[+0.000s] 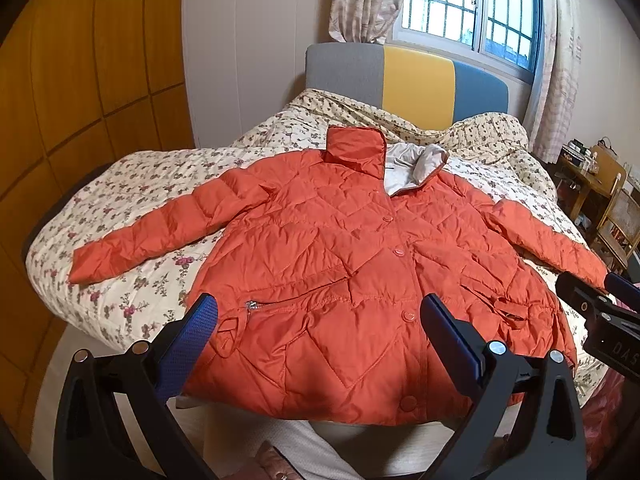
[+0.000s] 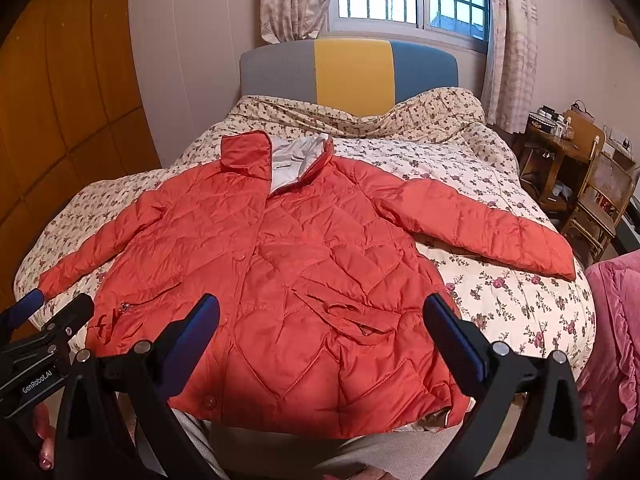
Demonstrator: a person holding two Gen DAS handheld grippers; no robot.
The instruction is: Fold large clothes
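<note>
- Looking through the left wrist view, the orange jacket (image 1: pixel 352 280) lies face up and spread flat on the bed (image 1: pixel 132 208), collar far, hem near, buttoned down the front.
- The left gripper (image 1: pixel 320 344) hovers above the near hem with its jaws spread wide, holding nothing; the right gripper (image 1: pixel 600 312) shows at the right edge, where I cannot tell its jaw state.
- Nothing looks folded yet, so I judge the first step is bringing a sleeve across the body; the left sleeve (image 1: pixel 148 232) stretches out far left, and pinching it near the cuff should carry the puffy fabric cleanly.
- From the right wrist view, the right gripper (image 2: pixel 320 344) also hangs over the near hem, jaws spread and empty; the left gripper (image 2: pixel 44 332) sits at the left edge.
- The right sleeve (image 2: pixel 480 228) lies extended toward the right edge of the bed, with bare quilt around it.
- Room is good far and right of the jacket, yet the hem overhangs the near edge of the bed, so slick fabric could slide off.
- A pink blanket (image 2: pixel 616 340) and a wooden chair (image 2: pixel 600 200) crowd the right side, limiting wide swings there.
</note>
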